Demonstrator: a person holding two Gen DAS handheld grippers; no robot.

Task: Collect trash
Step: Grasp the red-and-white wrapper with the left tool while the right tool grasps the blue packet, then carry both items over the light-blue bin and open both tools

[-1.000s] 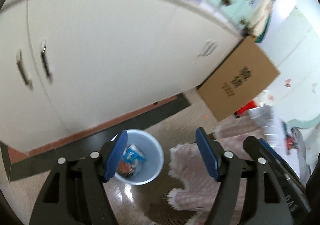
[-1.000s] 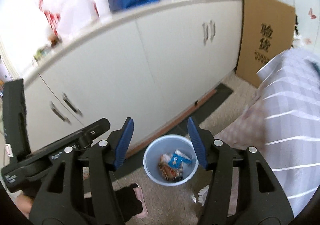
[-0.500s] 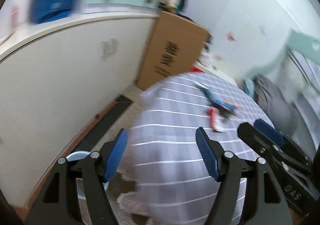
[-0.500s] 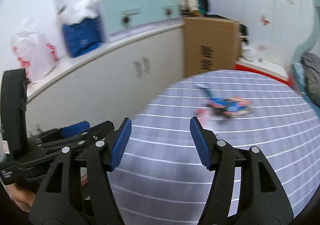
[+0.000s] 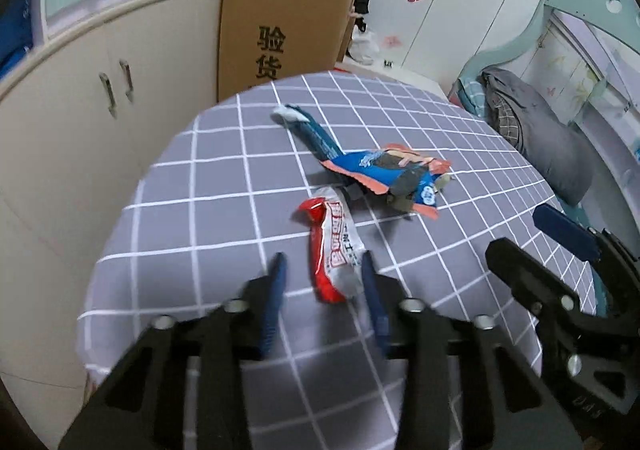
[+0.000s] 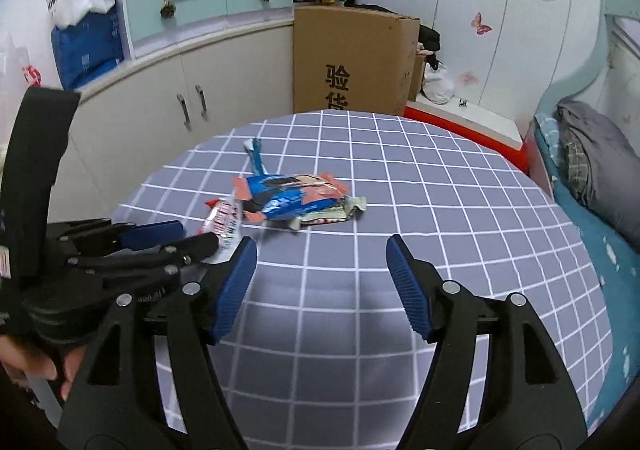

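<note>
Between the closing left tongs (image 5: 322, 278) lies a red wrapper (image 5: 334, 250), not yet pinched. The right tongs (image 6: 320, 270) are opening wide, empty, above the counter (image 6: 460, 209).

free: bare checked tablecloth (image 6: 440, 189) right of the blue wrapper (image 6: 288, 197), up to the table's far rim | blocked: red-and-white wrapper (image 5: 334, 250) just left of the blue wrapper, twisted blue strip (image 5: 316, 133) behind it | flanks: cardboard box (image 6: 352, 61) beyond the rim, cabinet (image 5: 116, 77) left, bed (image 6: 592, 169) right
</note>
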